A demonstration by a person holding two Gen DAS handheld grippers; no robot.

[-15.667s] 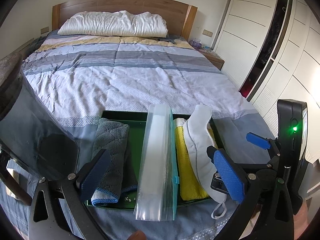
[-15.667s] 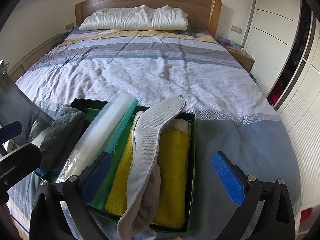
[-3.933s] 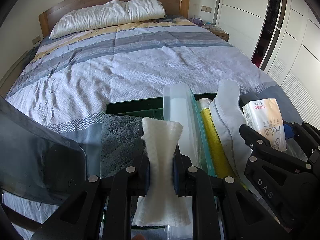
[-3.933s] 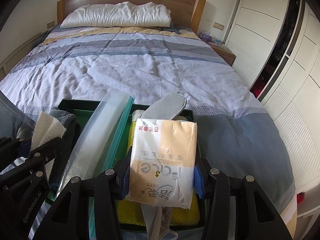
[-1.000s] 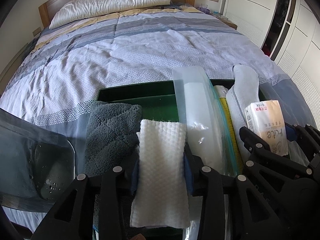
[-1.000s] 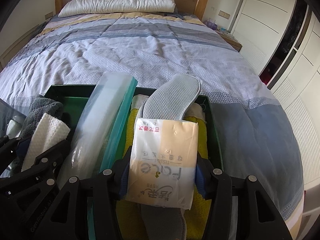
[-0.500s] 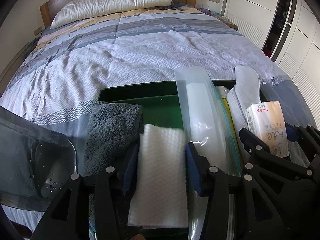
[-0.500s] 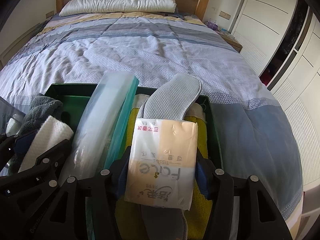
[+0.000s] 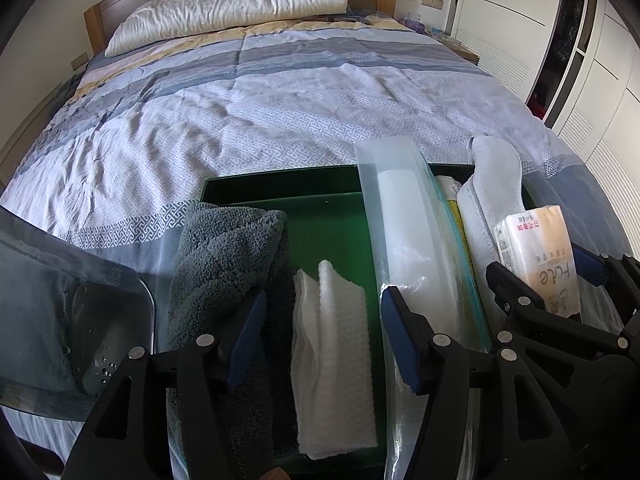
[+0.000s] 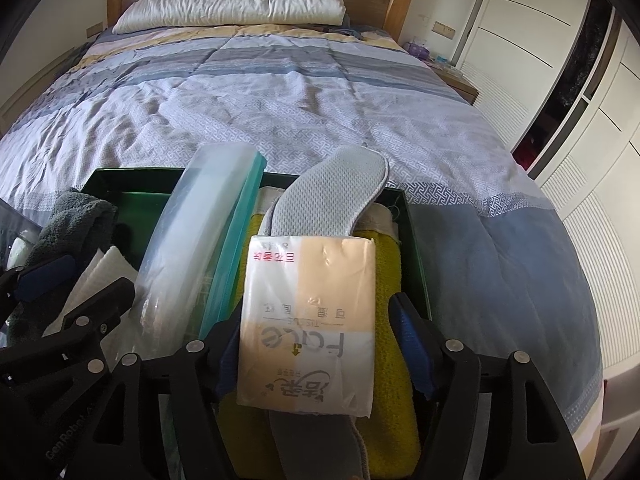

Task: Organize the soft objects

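A green tray sits on the bed and holds soft things. My left gripper is open over it; a folded white cloth lies between its fingers, beside a grey towel. A clear zip bag lies along the middle of the tray. My right gripper is open; a tissue pack lies between its pads on a grey insole and a yellow towel. The tissue pack also shows in the left wrist view.
The tray rests at the foot of a bed with a striped quilt and a white pillow. White wardrobe doors stand on the right. A dark translucent container is at the left.
Both grippers have opened. The white cloth has dropped from the left gripper into the tray, and the tissue pack now lies loose on the insole.
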